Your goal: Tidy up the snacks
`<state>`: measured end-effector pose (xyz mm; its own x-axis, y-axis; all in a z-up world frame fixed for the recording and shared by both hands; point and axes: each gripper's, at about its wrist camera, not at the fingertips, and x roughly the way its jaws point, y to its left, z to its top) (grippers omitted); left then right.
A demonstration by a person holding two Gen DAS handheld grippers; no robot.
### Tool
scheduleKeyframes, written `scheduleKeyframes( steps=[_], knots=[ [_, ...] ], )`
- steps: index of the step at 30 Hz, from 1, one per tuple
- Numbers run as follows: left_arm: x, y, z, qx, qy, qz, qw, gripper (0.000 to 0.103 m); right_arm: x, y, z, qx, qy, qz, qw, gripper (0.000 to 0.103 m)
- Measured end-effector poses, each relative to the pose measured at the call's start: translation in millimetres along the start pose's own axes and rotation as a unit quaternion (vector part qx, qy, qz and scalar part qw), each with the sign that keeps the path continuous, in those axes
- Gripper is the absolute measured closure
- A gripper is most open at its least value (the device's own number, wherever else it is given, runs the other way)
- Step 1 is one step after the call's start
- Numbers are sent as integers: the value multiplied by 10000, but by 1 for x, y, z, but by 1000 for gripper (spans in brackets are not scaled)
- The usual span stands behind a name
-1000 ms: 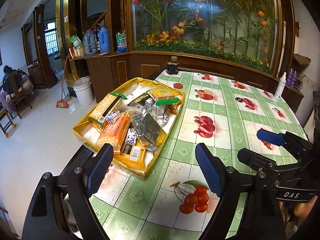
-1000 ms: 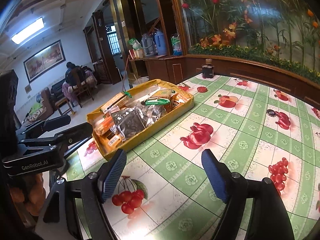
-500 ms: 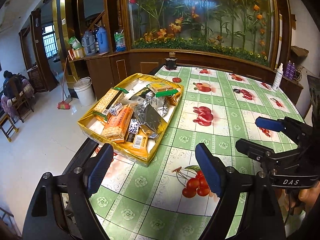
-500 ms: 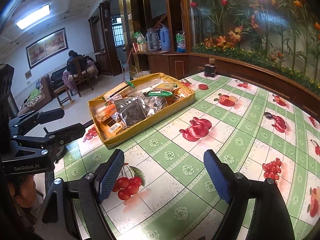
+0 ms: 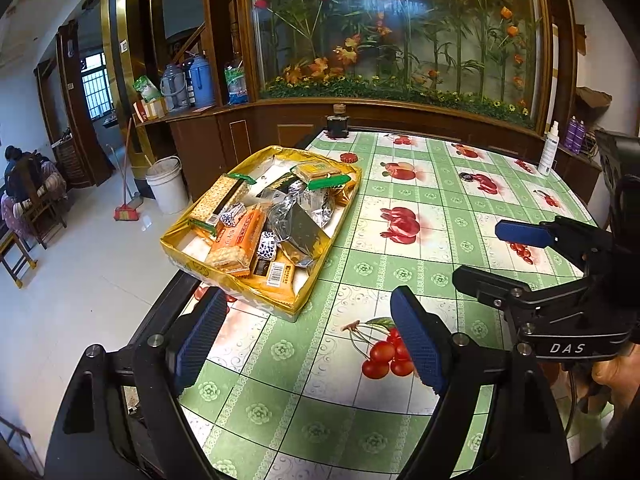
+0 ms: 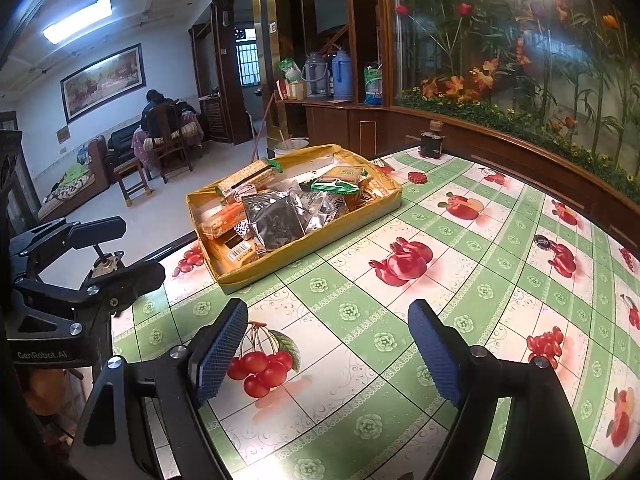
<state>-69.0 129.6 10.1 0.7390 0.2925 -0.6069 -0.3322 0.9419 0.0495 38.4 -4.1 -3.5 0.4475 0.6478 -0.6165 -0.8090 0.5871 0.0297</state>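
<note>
A shallow yellow cardboard tray (image 5: 320, 264) heaped with packaged snacks sits near the table's left edge, at 11 o'clock from the left gripper (image 5: 304, 344) and 12 o'clock from the right gripper (image 6: 326, 350). In it lie one long cracker sleeve (image 5: 216, 200), one orange biscuit pack (image 5: 238, 240), one crumpled silver foil bag (image 5: 296, 232) and one green-wrapped bar (image 5: 328, 181), among others. The green-checked, fruit-printed tablecloth (image 5: 400, 276) lies bare between tray and grippers. One dark small jar (image 5: 337, 122) stands at the far edge, one white spray bottle (image 5: 548, 154) at 2 o'clock. Both grippers hover with blue pads spread wide, holding nothing.
</note>
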Motion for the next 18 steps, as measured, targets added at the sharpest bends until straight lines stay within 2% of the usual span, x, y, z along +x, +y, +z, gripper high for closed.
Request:
scheduleKeyframes(
  steps=[13, 18],
  knots=[
    [-6, 1, -3, 77, 8, 1, 10000, 18, 9, 9, 9, -467, 151, 335, 9982, 18],
    [-6, 2, -6, 121, 42, -5, 9999, 18, 18, 16, 10, -766, 305, 315, 9961, 18]
  ],
)
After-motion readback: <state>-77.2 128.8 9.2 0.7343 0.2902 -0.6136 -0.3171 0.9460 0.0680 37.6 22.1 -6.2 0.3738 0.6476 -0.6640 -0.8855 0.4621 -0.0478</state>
